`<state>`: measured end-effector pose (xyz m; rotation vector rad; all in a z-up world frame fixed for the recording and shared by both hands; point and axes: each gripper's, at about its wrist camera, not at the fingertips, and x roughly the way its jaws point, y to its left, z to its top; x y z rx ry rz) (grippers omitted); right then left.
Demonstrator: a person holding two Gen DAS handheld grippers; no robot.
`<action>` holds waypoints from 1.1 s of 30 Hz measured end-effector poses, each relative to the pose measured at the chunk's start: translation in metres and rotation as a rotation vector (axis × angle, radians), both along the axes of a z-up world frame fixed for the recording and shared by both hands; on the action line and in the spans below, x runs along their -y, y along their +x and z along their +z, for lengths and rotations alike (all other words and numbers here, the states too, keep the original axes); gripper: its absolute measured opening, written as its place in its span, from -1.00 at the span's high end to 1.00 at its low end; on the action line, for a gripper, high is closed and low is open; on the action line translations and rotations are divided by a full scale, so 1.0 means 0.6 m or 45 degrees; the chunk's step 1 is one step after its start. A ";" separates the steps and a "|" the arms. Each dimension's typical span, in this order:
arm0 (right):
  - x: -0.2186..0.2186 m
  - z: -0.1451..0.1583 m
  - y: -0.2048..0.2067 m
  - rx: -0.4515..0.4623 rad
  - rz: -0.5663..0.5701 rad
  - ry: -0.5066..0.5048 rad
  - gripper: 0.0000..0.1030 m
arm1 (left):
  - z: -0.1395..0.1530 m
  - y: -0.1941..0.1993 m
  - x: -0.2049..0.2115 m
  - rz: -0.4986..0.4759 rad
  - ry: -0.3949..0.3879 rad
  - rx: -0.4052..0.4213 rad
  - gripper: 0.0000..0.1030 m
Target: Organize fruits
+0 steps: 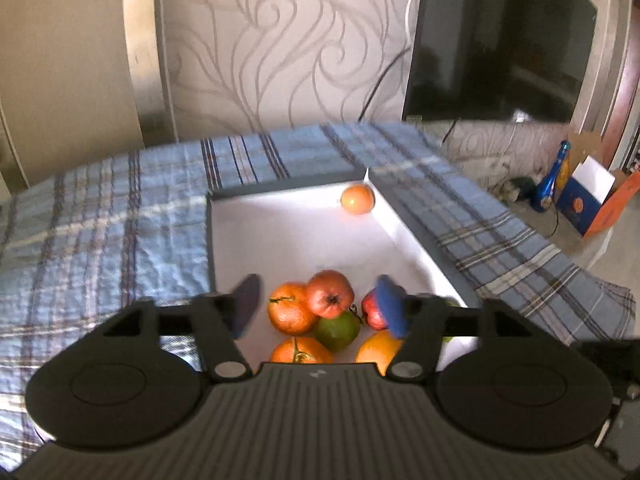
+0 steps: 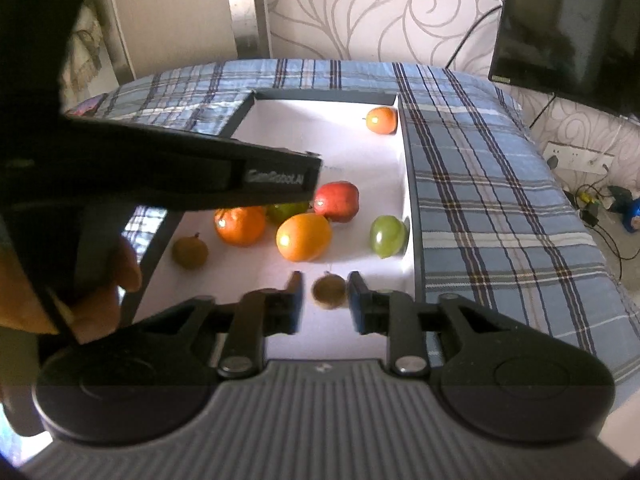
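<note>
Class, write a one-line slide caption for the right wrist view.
Right gripper, fingers apart, frames a small brown fruit in a white tray of scattered fruit.

Each hand-held gripper (image 2: 325, 302) — black, ribbed grey body, silver screws, blue pads (image 1: 390, 306) — white lettering on one.

Loose fruits lie in a shallow white tray (image 2: 404, 184): a small brown fruit (image 2: 329, 291) sits between the right claw (image 2: 325, 302) jaws, untouched; an orange (image 2: 303, 237), red apple (image 2: 336, 201) and green fruit (image 2: 386, 236) lie just beyond; one small orange (image 2: 382, 119) sits in the far corner.
</note>
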<state>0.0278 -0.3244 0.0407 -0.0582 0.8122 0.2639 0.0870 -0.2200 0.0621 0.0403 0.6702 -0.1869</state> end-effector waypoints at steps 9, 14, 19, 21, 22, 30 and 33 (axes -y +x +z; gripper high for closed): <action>0.028 0.035 -0.052 0.057 -0.029 0.020 -0.16 | 0.046 -0.120 -0.032 0.059 0.085 0.226 -1.00; 0.065 0.055 -0.099 0.057 -0.047 0.079 -0.16 | 0.078 -0.189 -0.018 0.210 0.287 0.419 -1.00; 0.107 0.063 -0.138 0.045 -0.073 0.126 -0.16 | 0.114 -0.229 0.016 0.228 0.266 0.426 -1.00; 0.125 0.062 -0.148 0.037 -0.093 0.133 -0.16 | 0.121 -0.232 0.029 0.199 0.171 0.311 -1.00; 0.133 0.061 -0.153 0.037 -0.107 0.133 -0.16 | 0.122 -0.235 0.036 0.195 0.139 0.271 -1.00; 0.192 0.065 -0.191 0.054 -0.184 0.135 -0.16 | 0.109 -0.278 0.093 0.211 0.088 0.193 -1.00; 0.204 0.067 -0.200 0.068 -0.197 0.137 -0.16 | 0.097 -0.280 0.100 0.230 0.077 0.141 -1.00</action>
